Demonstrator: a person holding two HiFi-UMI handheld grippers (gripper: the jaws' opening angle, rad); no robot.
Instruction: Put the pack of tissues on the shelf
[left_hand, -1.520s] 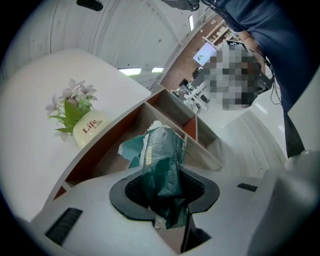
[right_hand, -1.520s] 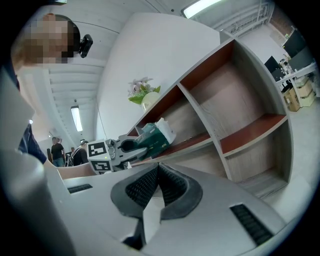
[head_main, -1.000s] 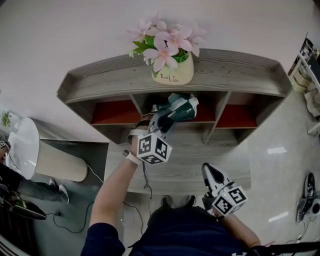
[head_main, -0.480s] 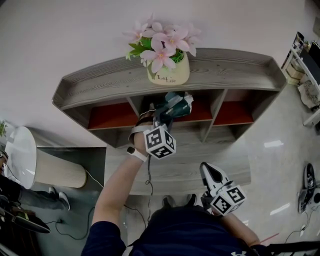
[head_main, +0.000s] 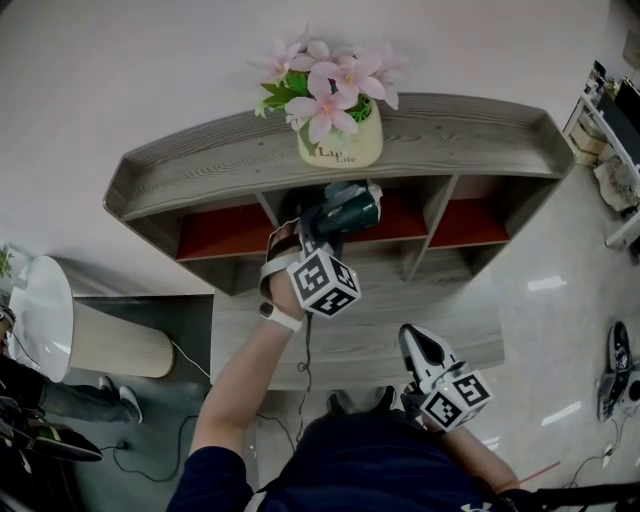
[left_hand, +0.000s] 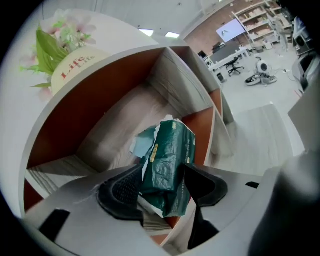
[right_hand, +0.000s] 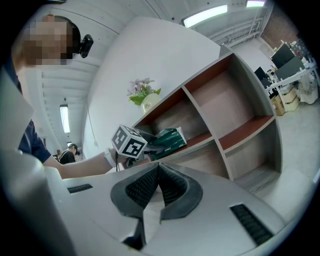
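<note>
Grey right gripper (head_main: 413, 338) sits nearest the body, jaws pressed together, empty, well apart from the shelf (head_main: 450, 135). Left gripper (head_main: 333, 222) is the working one: its jaws have just been opening and are now spread, with the green pack of tissues (left_hand: 170, 147) loose between them. Pack's long axis runs along the jaws, far end in the middle upper compartment, apparently resting on its floor near the front edge. Next move, as I judge it: straight pull-back along that axis. Flower pot (head_main: 342, 148) stands on top.
</note>
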